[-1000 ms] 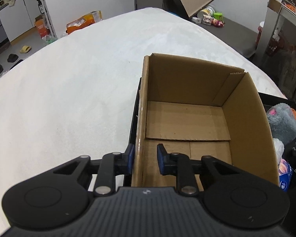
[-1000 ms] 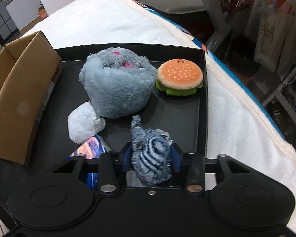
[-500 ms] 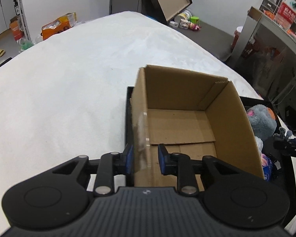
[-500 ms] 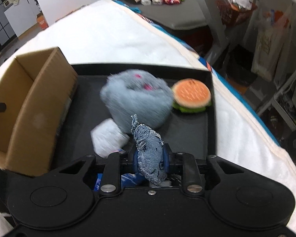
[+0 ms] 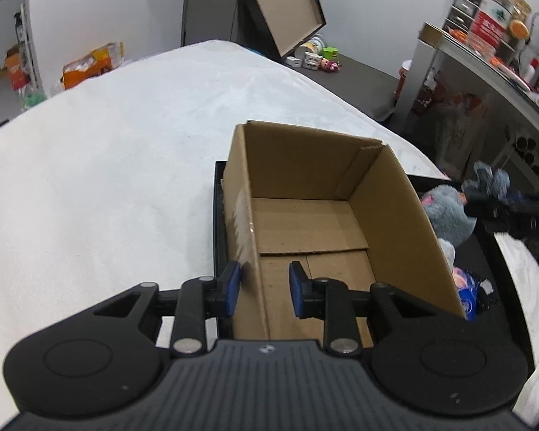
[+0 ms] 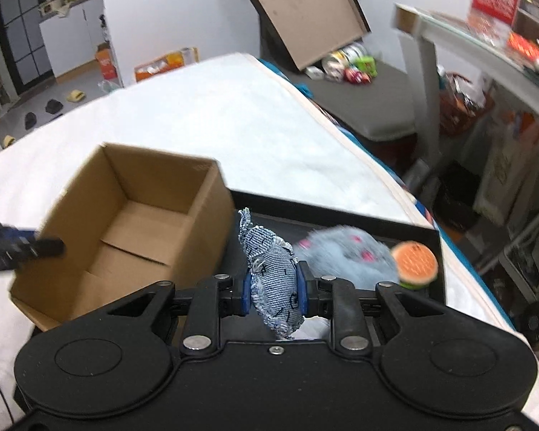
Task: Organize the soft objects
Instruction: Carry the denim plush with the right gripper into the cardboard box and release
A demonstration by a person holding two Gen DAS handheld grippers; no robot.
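The right gripper (image 6: 275, 292) is squeezing a frayed denim toy (image 6: 275, 287) above the black tray (image 6: 341, 212). The left gripper (image 5: 262, 289), jaws narrow, is straddling the cardboard box (image 5: 388, 194) wall. Fuzzy grey plush (image 6: 345, 255) and burger toy (image 6: 415, 262) are lying near the tray's far right corner.

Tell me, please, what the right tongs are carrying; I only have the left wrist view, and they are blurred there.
Observer: The right tongs are shut on a small denim toy.
Operator: Thank you. Is anything on the black tray behind the grey plush? The plush blocks my view there.
Observer: Yes, a burger toy sits right beside the plush, near the tray's far right corner.
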